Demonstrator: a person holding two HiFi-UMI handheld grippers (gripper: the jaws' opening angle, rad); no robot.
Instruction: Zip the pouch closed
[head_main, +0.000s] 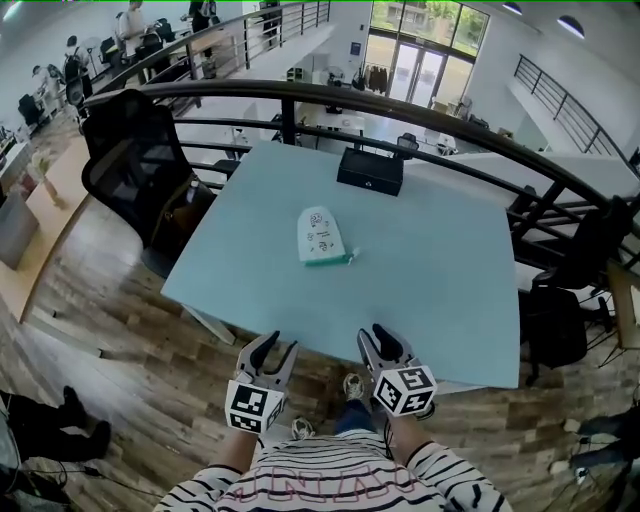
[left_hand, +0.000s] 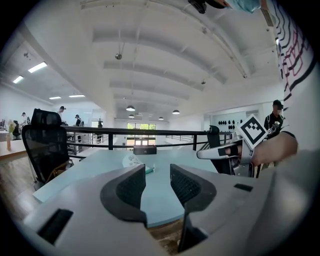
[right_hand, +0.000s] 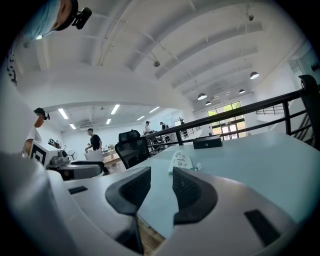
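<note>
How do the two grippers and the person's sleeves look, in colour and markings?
Both the left gripper and the right gripper have pale grey bodies, dark textured pads and a cube with black-and-white square markers. The sleeves are white with black stripes.

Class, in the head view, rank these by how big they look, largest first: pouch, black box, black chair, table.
1. table
2. black chair
3. pouch and black box: they look about alike, and the box lies farther off, so I leave them unranked.
</note>
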